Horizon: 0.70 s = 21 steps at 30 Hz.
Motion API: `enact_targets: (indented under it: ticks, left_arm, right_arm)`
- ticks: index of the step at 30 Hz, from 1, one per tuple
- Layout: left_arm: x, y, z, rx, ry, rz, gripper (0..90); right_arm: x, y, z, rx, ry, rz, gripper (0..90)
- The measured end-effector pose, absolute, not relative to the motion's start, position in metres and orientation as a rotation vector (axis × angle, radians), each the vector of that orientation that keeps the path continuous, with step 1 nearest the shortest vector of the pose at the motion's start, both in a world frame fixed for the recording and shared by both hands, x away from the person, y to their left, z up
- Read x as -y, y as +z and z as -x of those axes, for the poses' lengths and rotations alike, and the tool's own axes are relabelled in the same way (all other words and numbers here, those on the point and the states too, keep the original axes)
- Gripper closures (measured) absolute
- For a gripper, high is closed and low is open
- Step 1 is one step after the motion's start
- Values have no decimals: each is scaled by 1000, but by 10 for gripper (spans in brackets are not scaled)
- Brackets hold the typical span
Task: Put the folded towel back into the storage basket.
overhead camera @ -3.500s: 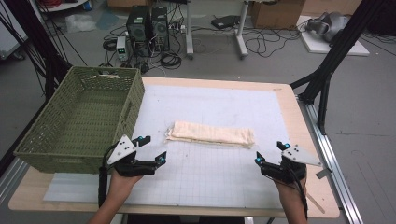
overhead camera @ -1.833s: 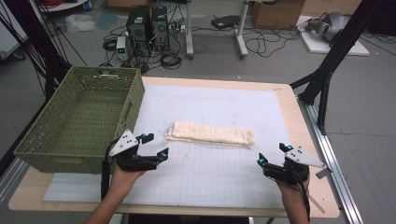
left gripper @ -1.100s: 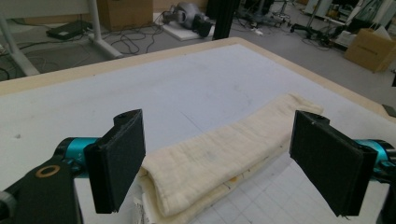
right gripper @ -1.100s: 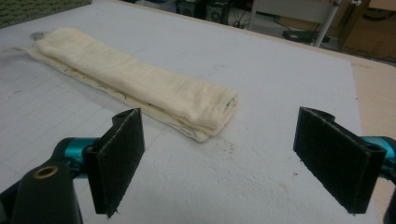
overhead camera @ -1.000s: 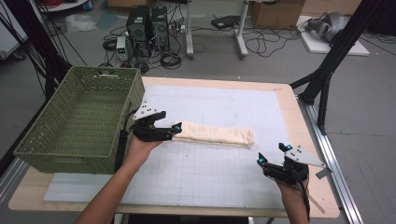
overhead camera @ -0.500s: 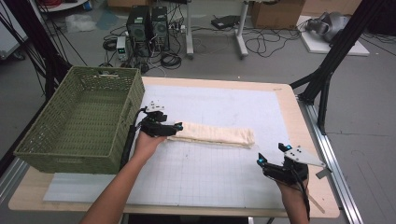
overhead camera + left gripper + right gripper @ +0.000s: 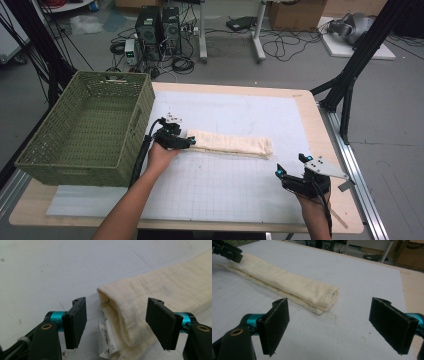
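Straddling the near end of the folded cream towel point(image 7: 140, 307), the left gripper point(image 7: 186, 142) has its jaws just closing, pads not yet pressing, likely for a lift toward the green basket point(image 7: 30, 162) at frame left; towel lies mid-mat; white tag point(image 7: 108, 336) print unreadable; right gripper point(image 7: 292, 165) released, idle lower right

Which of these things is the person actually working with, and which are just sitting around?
In use:
- folded cream cloth
- left tongs, closing around the cloth's end, pads not yet pressing
- right tongs, open, apart from the cloth

Lying about:
- green basket
- computer towers and cables on the floor
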<state>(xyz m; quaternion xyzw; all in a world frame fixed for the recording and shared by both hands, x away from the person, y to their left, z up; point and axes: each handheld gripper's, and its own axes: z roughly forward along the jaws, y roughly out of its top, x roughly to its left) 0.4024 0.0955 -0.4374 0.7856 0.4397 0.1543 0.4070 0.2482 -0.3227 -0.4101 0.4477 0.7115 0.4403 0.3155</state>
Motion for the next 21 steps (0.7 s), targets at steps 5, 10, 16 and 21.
enact_targets:
  ticks: [5, 10, 16, 21]
  left_arm:
    - [-94, -444, -405, -1116, 375, -2021, 383]
    - [-89, -444, -401, -1076, 378, -2048, 512]
    - [-87, -444, -397, -1060, 316, -2028, 773]
    - [-86, -444, -393, -1046, 346, -2024, 810]
  right_arm:
    - [323, -411, -248, -1881, 1160, -1182, 150]
    - [323, -411, -249, -1882, 1159, -1180, 150]
    - [323, -412, -248, -1890, 1155, -1181, 152]
    - [321, -412, -248, -1892, 1150, -1174, 156]
